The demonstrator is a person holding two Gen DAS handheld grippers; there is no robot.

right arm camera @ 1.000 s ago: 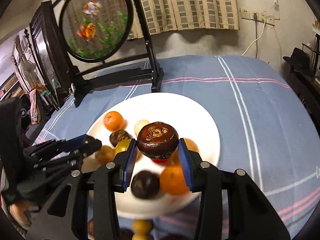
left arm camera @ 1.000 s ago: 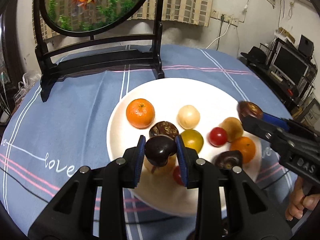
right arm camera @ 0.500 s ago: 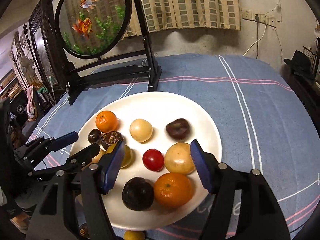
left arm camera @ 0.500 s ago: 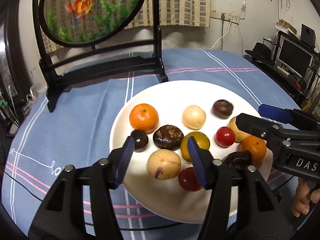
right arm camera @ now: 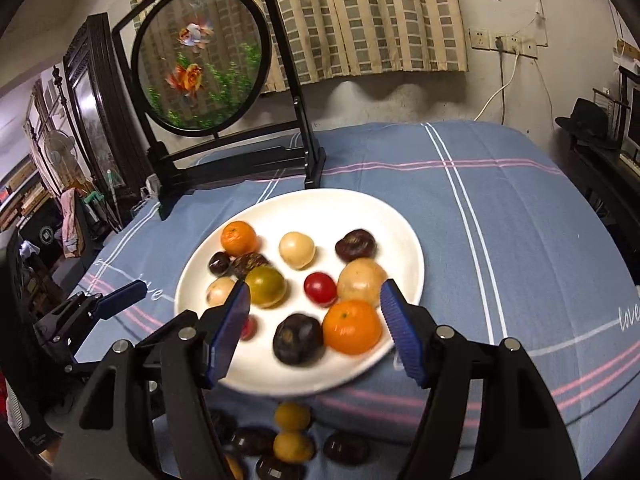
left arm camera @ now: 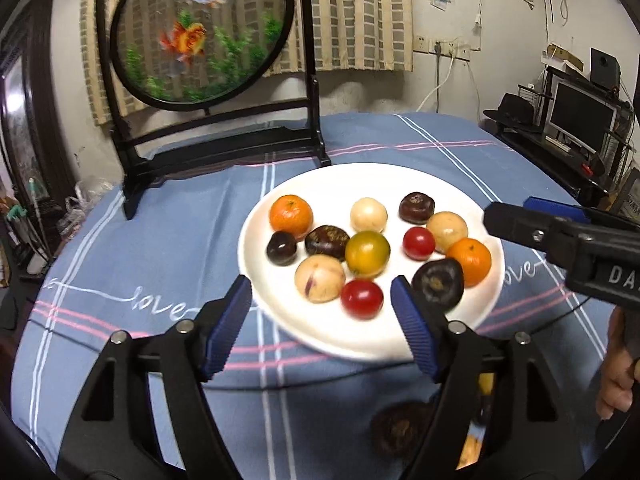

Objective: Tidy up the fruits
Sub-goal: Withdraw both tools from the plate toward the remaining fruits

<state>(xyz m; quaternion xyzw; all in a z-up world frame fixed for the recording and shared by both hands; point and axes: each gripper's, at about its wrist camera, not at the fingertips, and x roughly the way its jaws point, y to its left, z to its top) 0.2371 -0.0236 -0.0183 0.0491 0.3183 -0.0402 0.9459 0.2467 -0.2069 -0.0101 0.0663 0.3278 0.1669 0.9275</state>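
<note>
While the left tongs are still spreading with nothing between their blue pads, the right tongs stand about half open, also empty. Both hover over the near rim of a white plate on the blue striped counter. Fruits on plate: two glossy oranges, two red cherry tomatoes, one yellow-green tomato, three pale tan round fruits, four dark brown-purple ones. More fruits, yellow and dark, lie on the cloth just below the plate, partly blurred.
</note>
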